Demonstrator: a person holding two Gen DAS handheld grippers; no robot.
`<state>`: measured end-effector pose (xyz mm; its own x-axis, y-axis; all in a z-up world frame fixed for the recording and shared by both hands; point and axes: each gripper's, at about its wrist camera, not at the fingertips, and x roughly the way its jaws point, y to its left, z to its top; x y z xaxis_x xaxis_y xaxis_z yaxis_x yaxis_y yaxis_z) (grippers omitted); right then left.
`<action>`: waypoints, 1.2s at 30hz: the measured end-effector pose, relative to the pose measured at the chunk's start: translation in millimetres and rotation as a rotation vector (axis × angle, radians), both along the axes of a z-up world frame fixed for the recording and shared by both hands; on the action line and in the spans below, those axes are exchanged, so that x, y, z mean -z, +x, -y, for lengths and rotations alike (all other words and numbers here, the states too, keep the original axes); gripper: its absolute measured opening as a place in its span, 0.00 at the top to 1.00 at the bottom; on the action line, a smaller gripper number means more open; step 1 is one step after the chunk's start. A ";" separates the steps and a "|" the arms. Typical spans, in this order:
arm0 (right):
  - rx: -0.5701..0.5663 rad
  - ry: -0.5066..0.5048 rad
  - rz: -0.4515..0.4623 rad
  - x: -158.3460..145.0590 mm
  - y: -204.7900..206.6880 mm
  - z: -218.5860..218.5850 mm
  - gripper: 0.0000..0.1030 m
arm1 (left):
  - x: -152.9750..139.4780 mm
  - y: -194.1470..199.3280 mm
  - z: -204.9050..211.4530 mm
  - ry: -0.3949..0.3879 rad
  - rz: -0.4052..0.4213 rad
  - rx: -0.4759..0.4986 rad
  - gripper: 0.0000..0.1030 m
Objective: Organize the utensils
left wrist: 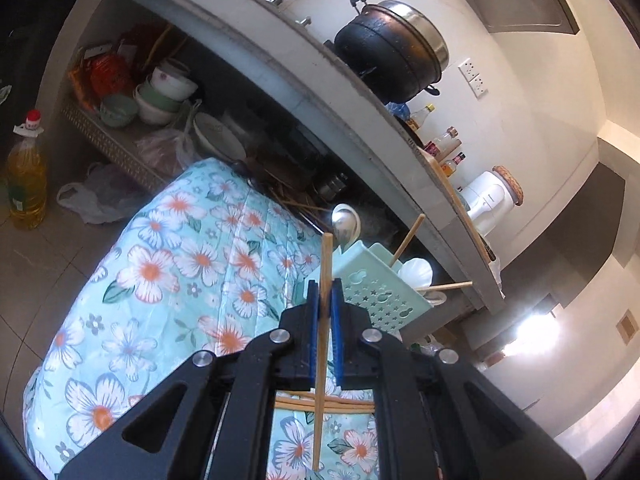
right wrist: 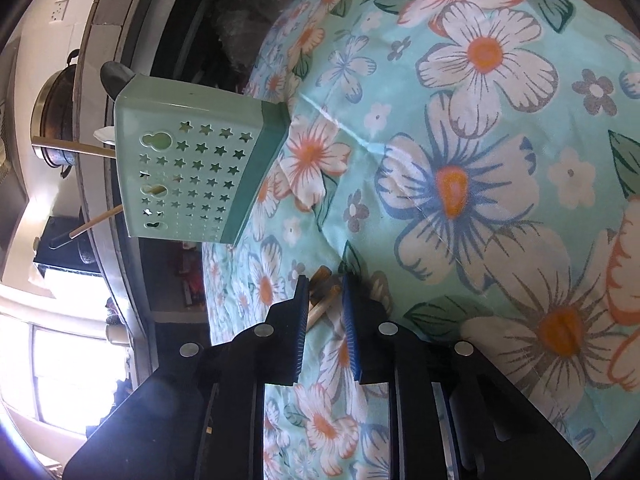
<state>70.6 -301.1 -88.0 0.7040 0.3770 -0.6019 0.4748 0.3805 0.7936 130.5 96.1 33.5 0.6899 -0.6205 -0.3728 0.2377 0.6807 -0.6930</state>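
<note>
My left tool is clamped on one chopstick, just short of the green holder on the flowered counter. My right tool, jaws narrowly apart, straddles loose chopsticks; I should isolate one before squeezing.

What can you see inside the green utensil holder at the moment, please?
Sticking out of the green utensil holder are a metal spoon, two wooden chopsticks and something white. Its perforated walls hide their lower ends and whatever else is inside.
</note>
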 end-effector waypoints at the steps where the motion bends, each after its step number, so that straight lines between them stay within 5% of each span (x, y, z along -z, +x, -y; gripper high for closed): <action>1: 0.001 -0.002 0.004 -0.6 -1.5 -0.4 0.88 | 4.3 -0.5 1.4 0.005 -0.010 -0.003 0.95; 11: -0.015 -0.060 0.096 -31.7 -24.1 -8.0 0.92 | 13.6 -9.0 5.5 0.048 -0.025 -0.036 0.95; 21: -0.049 -0.268 0.317 -127.5 -49.0 -5.5 0.97 | -7.3 -11.0 20.1 0.116 0.006 -0.022 0.95; 28: -0.064 -0.398 0.403 -167.9 -63.4 2.0 0.97 | -46.4 -2.3 42.2 0.160 0.107 -0.003 0.95; 36: -0.059 -0.476 0.446 -177.8 -76.1 13.1 0.97 | -90.7 1.0 79.5 0.236 0.252 0.011 0.95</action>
<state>-5.5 -314.2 89.8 0.9108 0.1872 -0.3680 0.1066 0.7544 0.6477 131.4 16.6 124.2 0.7724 -0.5453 -0.3257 0.3897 0.8118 -0.4349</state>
